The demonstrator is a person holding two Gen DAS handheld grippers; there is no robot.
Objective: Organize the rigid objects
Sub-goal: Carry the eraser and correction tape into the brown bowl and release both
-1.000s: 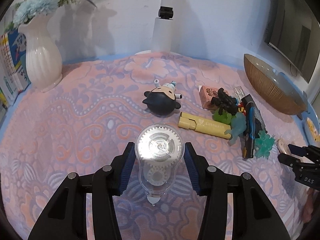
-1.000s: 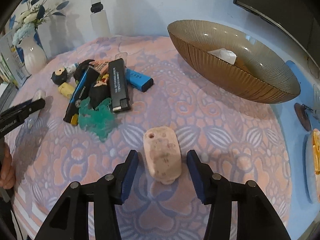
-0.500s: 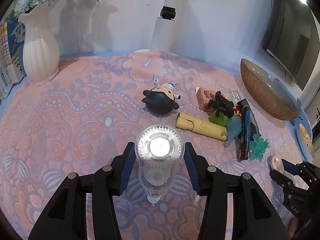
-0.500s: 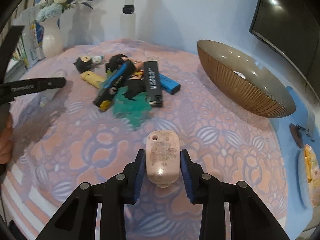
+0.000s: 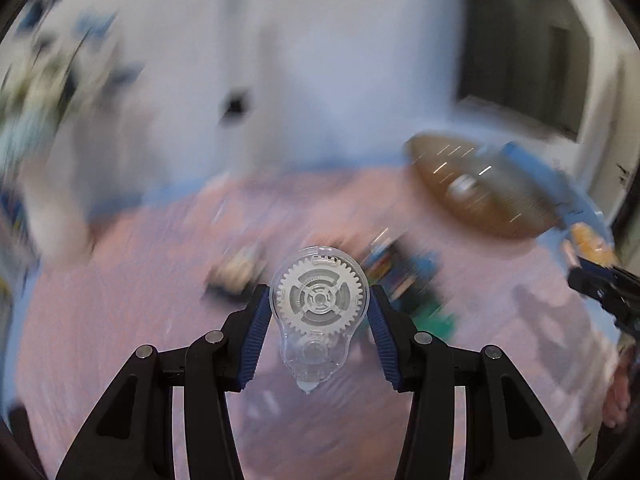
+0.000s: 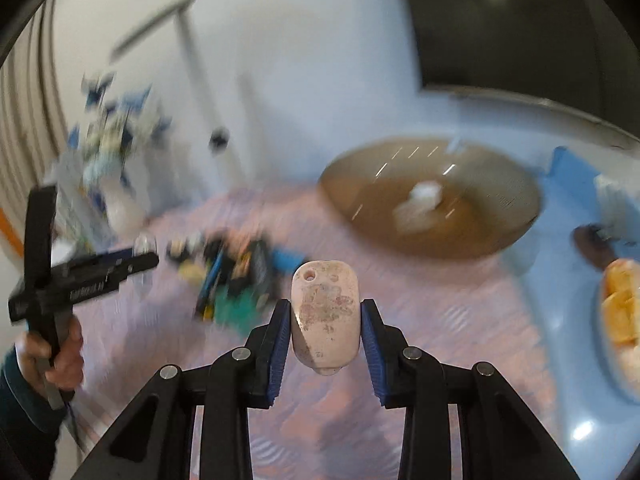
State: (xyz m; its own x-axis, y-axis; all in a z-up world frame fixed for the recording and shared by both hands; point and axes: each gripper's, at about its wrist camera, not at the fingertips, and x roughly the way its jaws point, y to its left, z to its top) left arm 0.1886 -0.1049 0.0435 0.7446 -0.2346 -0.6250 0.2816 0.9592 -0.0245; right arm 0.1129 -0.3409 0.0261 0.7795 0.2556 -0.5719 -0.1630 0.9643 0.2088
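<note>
My left gripper [image 5: 318,306] is shut on a clear correction-tape dispenser [image 5: 318,308] with white gears inside, held above the pink patterned cloth [image 5: 120,320]. My right gripper [image 6: 323,314] is shut on a pale pink speckled block [image 6: 325,312] with a small hole near its top, also lifted off the cloth. A blurred heap of small objects [image 6: 236,276] lies on the cloth behind both. The brown ribbed bowl [image 6: 432,208] stands at the back right with a white item inside. The heap [image 5: 404,280] and the bowl [image 5: 480,200] also show in the left wrist view.
Both views are smeared by motion. A white vase with flowers [image 6: 116,184] stands at the back left. A plate with orange food [image 6: 620,304] sits at the right edge. A hand [image 6: 52,352] holds the left gripper's handle. A dark screen [image 5: 520,52] hangs on the wall.
The right gripper closed on the pink block and lifted it. Both grippers rose off the cloth with their objects, and the views now tilt toward the bowl and wall.
</note>
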